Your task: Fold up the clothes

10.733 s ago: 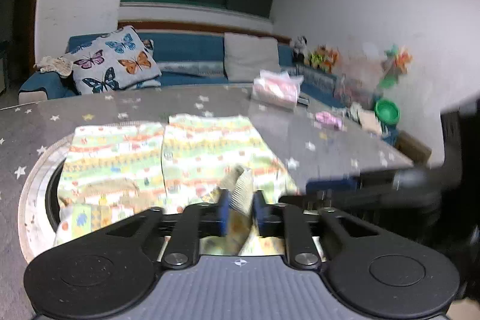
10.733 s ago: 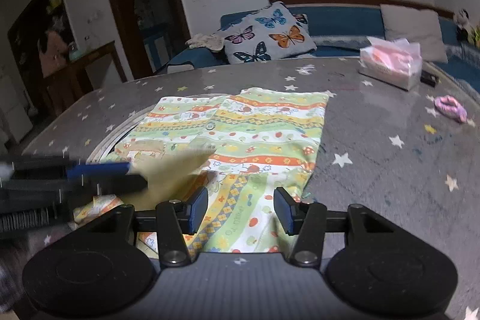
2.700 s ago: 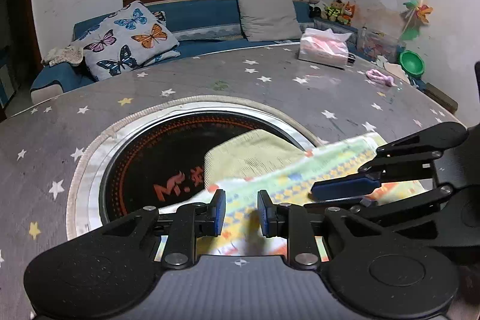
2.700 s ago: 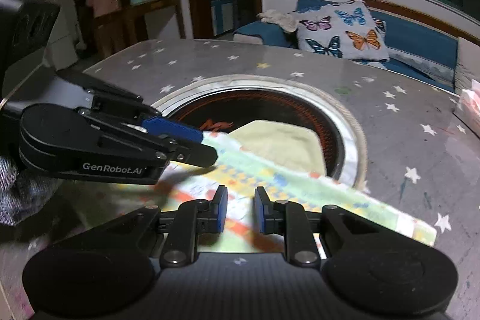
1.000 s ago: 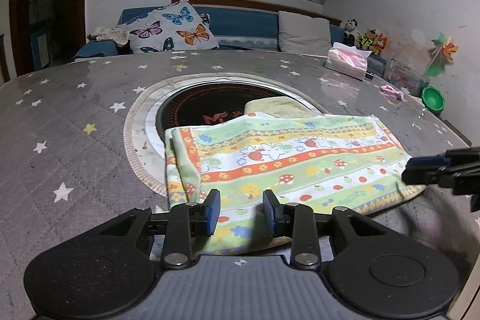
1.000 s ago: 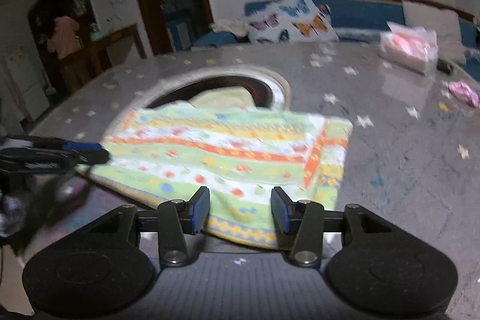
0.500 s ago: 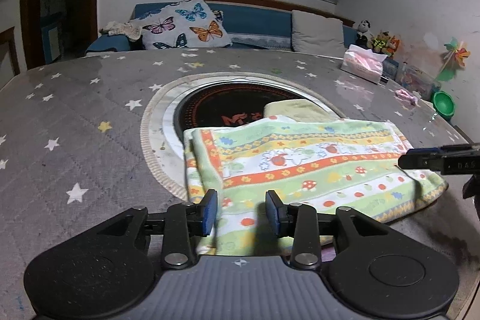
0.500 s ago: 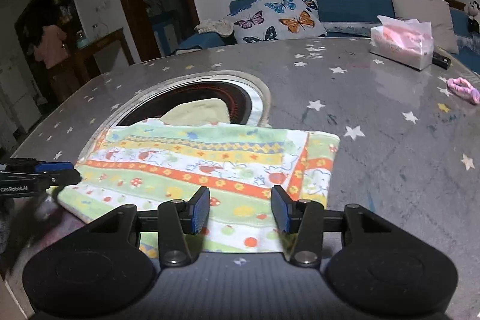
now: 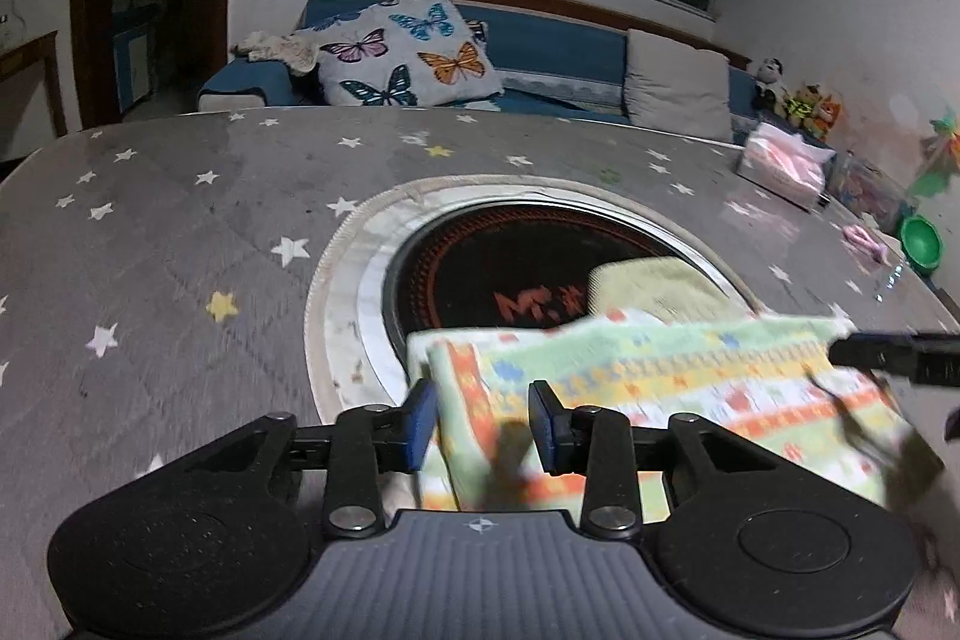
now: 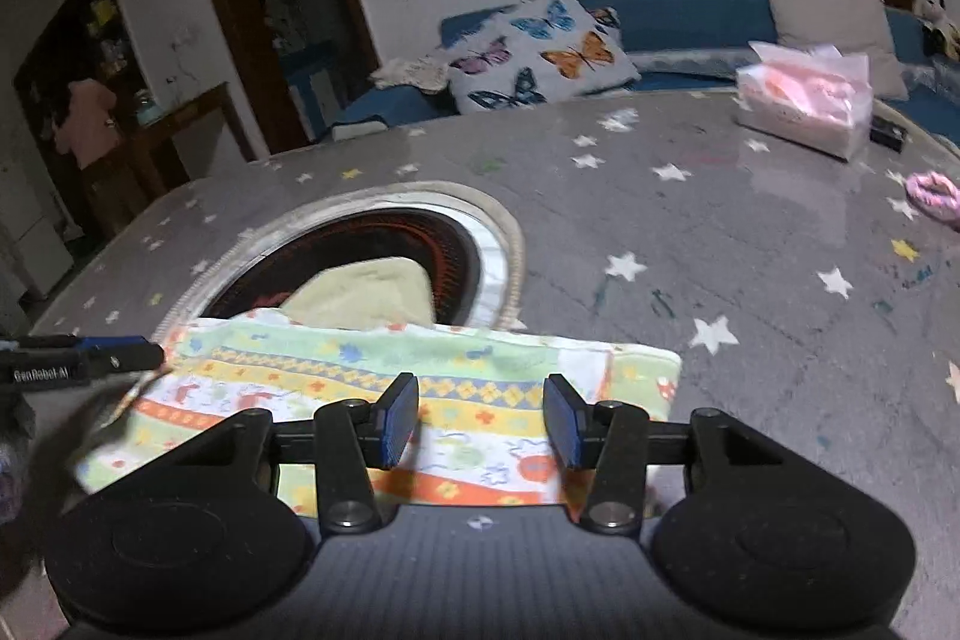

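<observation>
Cloth: I see the folded striped cloth (image 9: 660, 376) lying on the near part of the starred surface (image 9: 180, 232), its far edge over the round dark inset (image 9: 510, 262).
Left tongs (image 9: 480, 421): apart, over the cloth's left end.
Right tongs (image 10: 480, 418): apart, over its right end.
Right view only: pink tissue pack (image 10: 804, 100) clear, far right; doorway (image 10: 264, 10) far left.
Left view only: green bowl (image 9: 921, 250).

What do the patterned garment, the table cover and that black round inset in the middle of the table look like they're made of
Patterned garment: soft woven or knit cloth, probably cotton; matte, limp, folded in layers.
Table cover: grey star-printed sheet, likely vinyl or a clear film over fabric; it shows soft glare.
Black round inset: looks like smooth glass or ceramic, with a pale metal-looking ring; material uncertain.
</observation>
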Motion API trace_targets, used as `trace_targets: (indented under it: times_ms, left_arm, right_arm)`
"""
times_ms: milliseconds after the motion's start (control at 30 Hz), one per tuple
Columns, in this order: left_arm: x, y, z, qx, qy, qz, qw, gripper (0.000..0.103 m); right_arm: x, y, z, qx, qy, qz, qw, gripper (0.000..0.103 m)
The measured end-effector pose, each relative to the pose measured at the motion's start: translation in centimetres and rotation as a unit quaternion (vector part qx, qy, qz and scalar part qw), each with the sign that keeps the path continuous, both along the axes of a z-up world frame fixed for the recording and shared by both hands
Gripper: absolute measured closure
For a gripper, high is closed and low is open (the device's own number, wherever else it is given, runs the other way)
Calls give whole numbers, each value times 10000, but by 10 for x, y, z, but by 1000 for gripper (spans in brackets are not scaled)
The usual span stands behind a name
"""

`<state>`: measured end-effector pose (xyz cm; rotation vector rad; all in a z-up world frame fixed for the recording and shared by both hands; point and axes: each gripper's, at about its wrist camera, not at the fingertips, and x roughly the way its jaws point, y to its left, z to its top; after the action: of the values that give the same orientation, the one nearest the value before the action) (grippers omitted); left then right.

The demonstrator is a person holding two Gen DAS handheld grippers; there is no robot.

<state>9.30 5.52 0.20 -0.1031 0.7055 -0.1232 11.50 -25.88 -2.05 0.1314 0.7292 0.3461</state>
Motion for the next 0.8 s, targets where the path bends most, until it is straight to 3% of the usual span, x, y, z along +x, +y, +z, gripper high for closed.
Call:
trace_targets:
  times_ms: [233,400,533,633,800]
  left_arm:
    - [18,9,-13,236,98,199,9995,75]
    - [13,19,-6,102,103,291,9995,73]
    - [5,26,4,29,28,353,9994,46]
    - [0,31,10,-15,-1,399,9992,31]
    - [-8,40,17,-159,12,487,9987,21]
  right_arm:
    - [-2,-4,1,-165,-49,-37,9998,57]
    - [-20,16,23,-342,-328,413,9980,56]
    - [-35,44,34,-425,-443,999,9931,56]
    - [-47,70,37,-507,-503,1487,9863,56]
    - [-68,119,37,-713,-526,2339,9682,56]
